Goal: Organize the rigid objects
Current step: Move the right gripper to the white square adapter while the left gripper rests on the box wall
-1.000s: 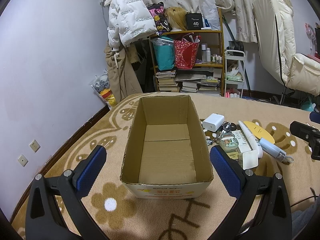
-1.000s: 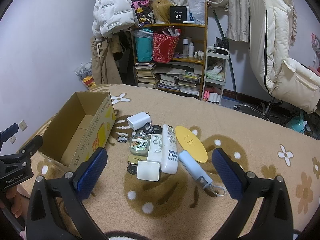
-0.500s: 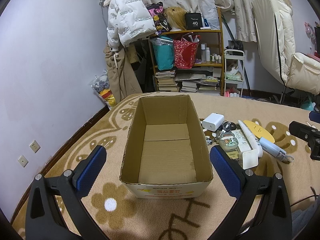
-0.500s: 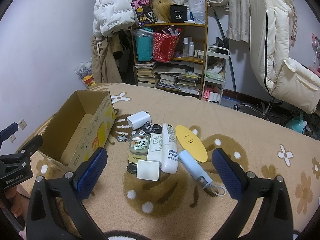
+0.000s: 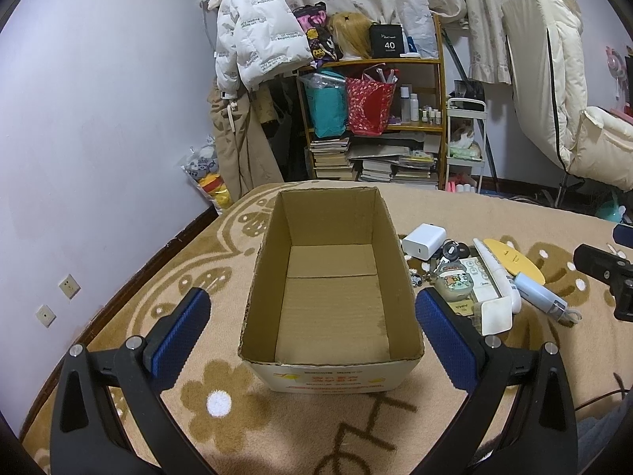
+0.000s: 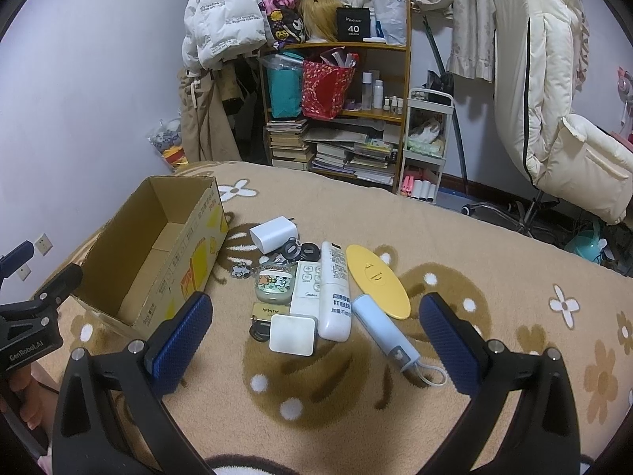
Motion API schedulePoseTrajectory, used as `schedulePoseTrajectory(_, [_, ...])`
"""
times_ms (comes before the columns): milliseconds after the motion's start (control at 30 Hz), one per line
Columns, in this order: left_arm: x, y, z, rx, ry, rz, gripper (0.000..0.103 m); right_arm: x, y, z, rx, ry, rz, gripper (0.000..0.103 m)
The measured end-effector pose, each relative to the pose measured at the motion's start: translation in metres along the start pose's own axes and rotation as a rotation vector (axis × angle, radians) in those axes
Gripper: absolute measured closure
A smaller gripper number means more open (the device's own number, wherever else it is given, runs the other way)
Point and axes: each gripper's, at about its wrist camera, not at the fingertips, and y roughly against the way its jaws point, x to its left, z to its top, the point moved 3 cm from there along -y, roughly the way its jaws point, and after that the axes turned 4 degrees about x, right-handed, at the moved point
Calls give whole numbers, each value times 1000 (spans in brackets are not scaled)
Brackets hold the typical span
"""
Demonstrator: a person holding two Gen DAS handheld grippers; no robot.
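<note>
An empty cardboard box (image 5: pixel 330 277) (image 6: pixel 158 249) stands on the tan blanket. To its right lies a cluster of small items: a white charger (image 6: pixel 273 233), a white remote (image 6: pixel 334 291), a yellow oval piece (image 6: pixel 377 281), a light-blue stick with a loop (image 6: pixel 385 330), a white square case (image 6: pixel 292 334), a green patterned tin (image 6: pixel 275 285) and black keyring discs (image 6: pixel 300 251). My left gripper (image 5: pixel 312 336) hangs open in front of the box, nothing between its pads. My right gripper (image 6: pixel 314 340) stands open above the near edge of the cluster, holding nothing.
The blanket (image 6: pixel 356 396) covers a bed with a wall on the left. Beyond its far edge stand a cluttered wooden shelf (image 6: pixel 336 111), a small white cart (image 6: pixel 427 146) and a cream padded chair (image 6: pixel 554 118). A hand (image 6: pixel 23 407) grips the left tool's handle.
Both views have shifted only very slightly; the box and the items lie where they were, and both grippers stay open.
</note>
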Motion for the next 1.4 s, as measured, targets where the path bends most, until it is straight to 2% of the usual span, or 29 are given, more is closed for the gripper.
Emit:
schedulePoseTrajectory(133, [0, -2, 3, 21, -3, 14, 1, 0, -1, 0, 3, -4, 2, 0])
schedulePoseTrajectory(267, [1, -3, 8, 26, 3, -8, 1, -6, -11, -1, 16, -16, 5, 0])
schedulePoseTrajectory(400, [5, -9, 14, 39, 8, 17, 1, -9, -13, 4, 7, -28, 4, 0])
schedulePoseTrajectory(667, [20, -27, 34, 61, 22, 9, 1, -4, -30, 14, 9, 4, -4, 0])
schedulePoseTrajectory(1067, [33, -87, 43, 206, -10, 9, 1, -6, -77, 24, 112, -67, 47, 0])
schedulePoseTrajectory(1400, [37, -128, 28, 341, 6, 17, 36, 9, -107, 15, 212, -19, 57, 0])
